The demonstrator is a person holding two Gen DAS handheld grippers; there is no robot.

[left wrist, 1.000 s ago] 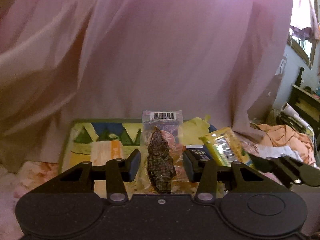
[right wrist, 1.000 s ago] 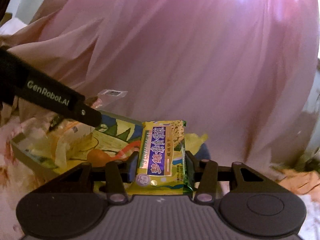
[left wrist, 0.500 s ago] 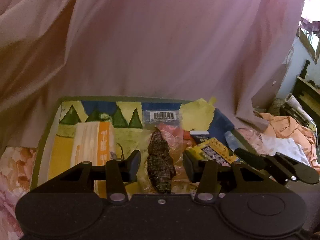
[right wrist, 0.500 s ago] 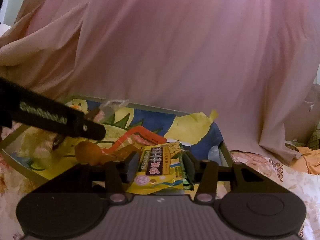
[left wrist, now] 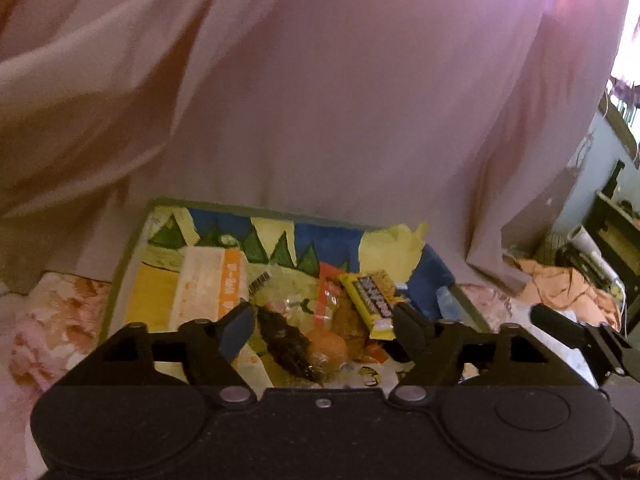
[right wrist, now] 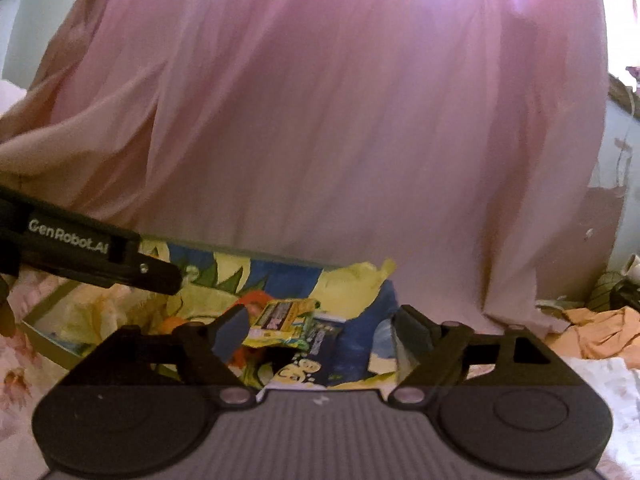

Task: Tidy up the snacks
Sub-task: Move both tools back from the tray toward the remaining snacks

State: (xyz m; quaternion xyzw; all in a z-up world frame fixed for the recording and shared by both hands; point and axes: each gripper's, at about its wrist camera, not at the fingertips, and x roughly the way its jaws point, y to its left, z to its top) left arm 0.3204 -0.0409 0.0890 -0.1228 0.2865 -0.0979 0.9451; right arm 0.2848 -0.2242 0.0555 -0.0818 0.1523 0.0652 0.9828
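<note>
A shallow tray with a colourful printed lining (left wrist: 128,248) (right wrist: 48,340) lies on the bed and holds the snacks. My left gripper (left wrist: 322,330) is open just above it. A clear pack with a dark dried snack (left wrist: 286,342) lies in the tray between its fingers. My right gripper (right wrist: 316,330) is open over the tray's right part. A yellow cracker pack with a purple label (right wrist: 280,318) (left wrist: 372,298) lies in the tray ahead of its left finger. An orange and white pack (left wrist: 208,284) lies at the tray's left.
A pink curtain (left wrist: 320,100) hangs right behind the tray. Floral bedding (left wrist: 52,320) surrounds it. Orange clothes (right wrist: 600,332) and dark furniture (left wrist: 616,232) are at the right. The left gripper's arm (right wrist: 80,252) crosses the right wrist view.
Both grippers have opened. The dark snack pack and the yellow cracker pack have left the fingers and now lie in the tray.
</note>
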